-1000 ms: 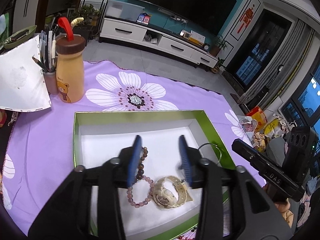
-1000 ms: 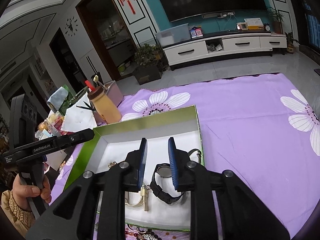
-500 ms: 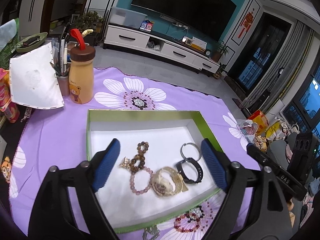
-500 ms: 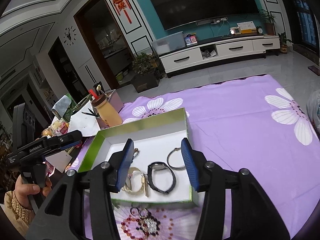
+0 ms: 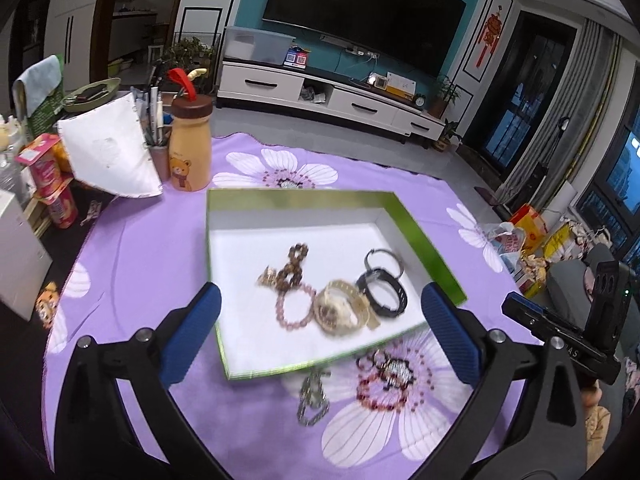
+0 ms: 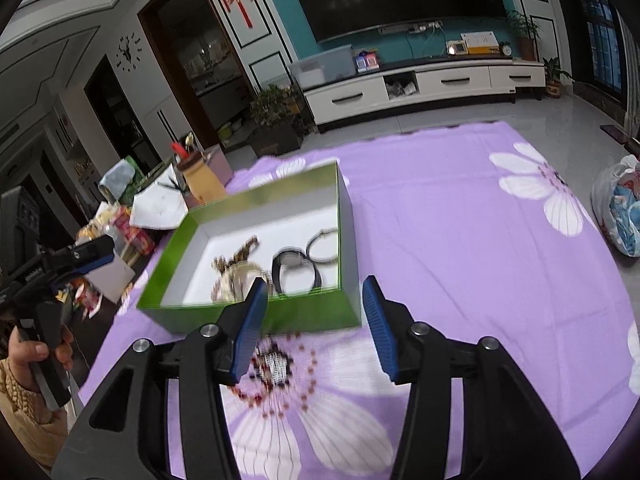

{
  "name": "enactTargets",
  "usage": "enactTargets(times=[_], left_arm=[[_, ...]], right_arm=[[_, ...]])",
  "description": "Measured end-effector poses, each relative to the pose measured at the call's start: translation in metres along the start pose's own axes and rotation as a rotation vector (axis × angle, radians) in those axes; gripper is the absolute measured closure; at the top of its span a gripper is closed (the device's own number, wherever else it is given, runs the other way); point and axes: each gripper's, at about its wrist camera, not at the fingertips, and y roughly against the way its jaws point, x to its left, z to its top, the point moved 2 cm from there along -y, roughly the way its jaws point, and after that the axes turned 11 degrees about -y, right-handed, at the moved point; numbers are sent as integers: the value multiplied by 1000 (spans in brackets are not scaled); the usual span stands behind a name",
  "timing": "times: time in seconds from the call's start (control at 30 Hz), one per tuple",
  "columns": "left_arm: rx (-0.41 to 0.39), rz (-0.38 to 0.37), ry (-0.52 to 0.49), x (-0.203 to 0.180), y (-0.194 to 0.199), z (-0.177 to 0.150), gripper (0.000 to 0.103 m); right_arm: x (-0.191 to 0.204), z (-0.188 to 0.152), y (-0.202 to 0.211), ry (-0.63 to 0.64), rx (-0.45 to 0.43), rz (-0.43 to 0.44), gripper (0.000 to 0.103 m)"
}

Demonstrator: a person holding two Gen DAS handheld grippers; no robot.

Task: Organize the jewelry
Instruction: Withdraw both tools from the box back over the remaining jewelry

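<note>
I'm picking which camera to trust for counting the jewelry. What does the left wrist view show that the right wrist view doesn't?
Only the left wrist view shows the silver chain on the cloth in front of the box and the pink bead bracelet whole. Only the right wrist view shows the box's outer front wall and a hand. Both show the green box, black watch, gold watch and thin bangle.

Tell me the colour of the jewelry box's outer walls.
Green, with a white inside; the box shows it best in the right wrist view.
</note>
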Motion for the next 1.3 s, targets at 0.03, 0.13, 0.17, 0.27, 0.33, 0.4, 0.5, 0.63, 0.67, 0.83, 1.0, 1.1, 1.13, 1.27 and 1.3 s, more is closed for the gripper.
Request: enactTargets(times=[0.03,0.13,0.17,0.27,0.33,0.4,0.5,0.63,0.67,0.83,1.0,1.1,1.13,1.27,1.3], left_arm=[[3,15,-2,0,2,-4,2],[17,85,-13,-3,8,-21,2],[18,85,-10,-4,9,-25,2],[17,64,27,-2,13,-42,2],[2,56,59,0,19,-54,2],[-27,40,90,1,25,-65,2],[-29,43,133,4,29,-78,2],[-8,94,149,6,35,-92,2],[-2,111,151,7,36,-94,2],[-37,159,141,6,48,-101,2],[48,152,88,-1,38,-101,2],[90,111,62,-7,25,-102,2],[92,102,52,-10,23,-103,2],[124,93,-26,-23,5,-103,4],[138,88,-44,-26,-1,-103,6]], right_arm=[[0,-4,0,0,7,-2,53],[-2,-16,3,-9,26,0,53],[-2,-20,5,-10,30,1,53],[-1,-31,7,-14,48,7,53],[0,-38,10,-11,58,9,53],[1,-43,11,-7,67,10,53],[3,-51,13,3,80,7,53],[5,-61,14,22,100,6,53],[6,-63,15,27,102,5,53],[13,-73,13,59,121,8,53],[17,-77,4,79,148,9,53],[18,-79,-4,83,164,5,53],[18,-80,-6,84,167,2,53],[17,-80,-15,80,181,-6,53],[16,-80,-16,80,184,-7,53]])
